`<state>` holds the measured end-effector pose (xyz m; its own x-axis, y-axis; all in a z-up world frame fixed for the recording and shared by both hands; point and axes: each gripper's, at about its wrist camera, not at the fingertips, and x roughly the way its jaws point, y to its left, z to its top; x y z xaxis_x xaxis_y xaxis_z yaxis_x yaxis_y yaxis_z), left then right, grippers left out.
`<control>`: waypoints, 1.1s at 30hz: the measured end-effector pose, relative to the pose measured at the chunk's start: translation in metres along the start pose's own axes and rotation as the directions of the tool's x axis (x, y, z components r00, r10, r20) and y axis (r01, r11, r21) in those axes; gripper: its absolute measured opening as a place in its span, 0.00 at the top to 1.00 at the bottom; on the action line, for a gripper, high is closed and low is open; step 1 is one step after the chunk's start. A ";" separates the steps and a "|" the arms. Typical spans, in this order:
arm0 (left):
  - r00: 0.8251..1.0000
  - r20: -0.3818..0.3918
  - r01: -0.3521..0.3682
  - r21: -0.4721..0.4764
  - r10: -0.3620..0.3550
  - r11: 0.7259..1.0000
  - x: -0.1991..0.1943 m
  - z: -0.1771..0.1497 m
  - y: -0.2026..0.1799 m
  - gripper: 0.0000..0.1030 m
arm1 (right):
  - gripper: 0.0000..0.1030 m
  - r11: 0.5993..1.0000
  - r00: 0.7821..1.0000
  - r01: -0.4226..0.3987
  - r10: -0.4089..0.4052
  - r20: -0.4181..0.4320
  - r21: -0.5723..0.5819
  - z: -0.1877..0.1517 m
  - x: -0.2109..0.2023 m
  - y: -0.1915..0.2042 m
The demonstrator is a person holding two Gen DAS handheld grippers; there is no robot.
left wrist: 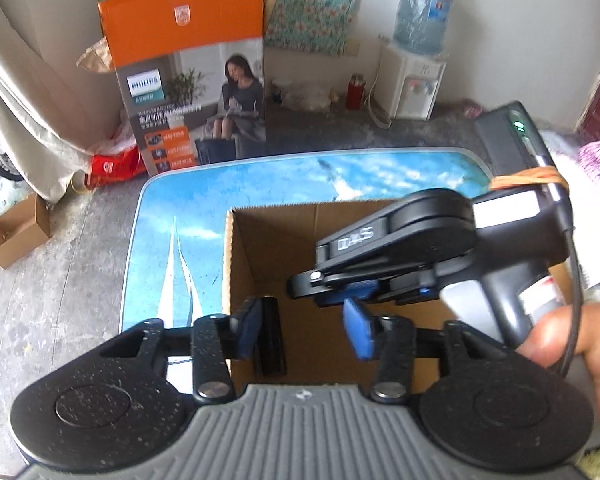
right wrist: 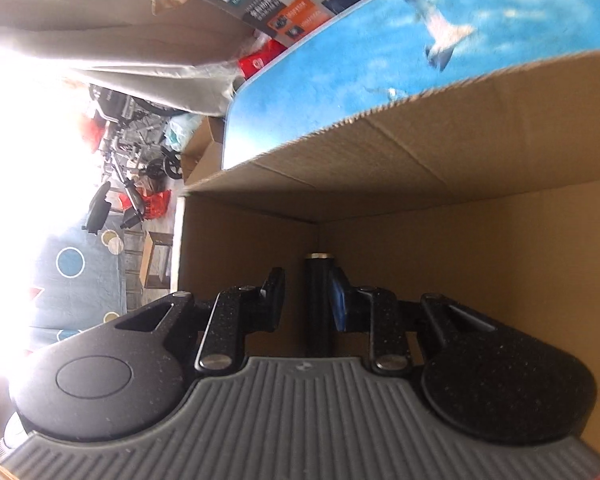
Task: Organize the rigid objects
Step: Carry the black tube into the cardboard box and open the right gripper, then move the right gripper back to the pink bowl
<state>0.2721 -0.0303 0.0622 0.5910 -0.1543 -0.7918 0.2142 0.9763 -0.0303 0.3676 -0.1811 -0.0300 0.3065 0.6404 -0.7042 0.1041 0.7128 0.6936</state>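
An open cardboard box stands on a table with a blue sky-and-sailboat print. My left gripper is open above the box's near edge. A black cylinder lies in the box against its left finger. My right gripper reaches into the box from the right, turned on its side. In the right wrist view my right gripper is open inside the box, and a black cylinder with a gold rim rests against its right blue pad.
A tall orange Philips carton stands on the floor behind the table. A water dispenser and a red flask stand at the back wall. A small open carton lies on the floor at left.
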 end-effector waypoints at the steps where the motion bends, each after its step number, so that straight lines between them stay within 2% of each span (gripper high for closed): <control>1: 1.000 0.017 0.010 -0.004 -0.010 1.000 -0.009 -0.002 0.000 0.48 | 0.77 1.000 1.000 -0.010 0.010 0.015 -0.003 -0.004 -0.012 0.002; 5: 0.994 0.095 0.054 0.003 -0.054 0.999 -0.054 -0.021 -0.001 0.32 | 0.74 0.996 0.993 -0.085 0.088 0.081 -0.039 -0.034 -0.071 0.007; 9: 0.985 0.154 0.072 0.021 -0.075 0.997 -0.092 -0.048 -0.008 0.17 | 0.68 0.982 0.972 -0.162 0.177 0.153 -0.100 -0.080 -0.137 0.002; 13: 0.976 0.173 0.124 0.037 -0.129 0.992 -0.111 -0.080 -0.014 0.12 | 0.59 0.970 0.951 -0.211 0.233 0.206 -0.123 -0.138 -0.187 -0.014; 16: 0.973 0.163 0.154 0.060 -0.162 0.986 -0.113 -0.106 -0.022 0.09 | 0.57 0.966 0.941 -0.241 0.256 0.222 -0.095 -0.179 -0.204 -0.034; 20: 0.975 0.118 0.179 0.093 -0.190 0.979 -0.100 -0.144 -0.031 0.09 | 0.55 0.966 0.941 -0.259 0.252 0.226 0.003 -0.226 -0.201 -0.069; 25: 0.982 0.038 0.178 0.113 -0.183 0.978 -0.069 -0.189 -0.041 0.11 | 0.54 0.951 0.957 -0.264 0.237 0.166 0.163 -0.266 -0.164 -0.106; 28: 0.986 0.001 0.167 0.132 -0.169 0.977 -0.052 -0.205 -0.046 0.20 | 0.55 0.936 0.965 -0.254 0.228 0.129 0.245 -0.275 -0.142 -0.120; 33: 0.988 -0.001 0.152 0.181 -0.155 0.972 -0.035 -0.216 -0.054 0.38 | 0.55 0.912 0.973 -0.230 0.216 0.081 0.339 -0.270 -0.113 -0.127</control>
<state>0.0721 -0.0452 -0.0405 0.5498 -0.3032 -0.7783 0.4391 0.8975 -0.0395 0.0639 -0.2669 -0.0790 0.3970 0.7538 -0.5236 0.3451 0.4060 0.8462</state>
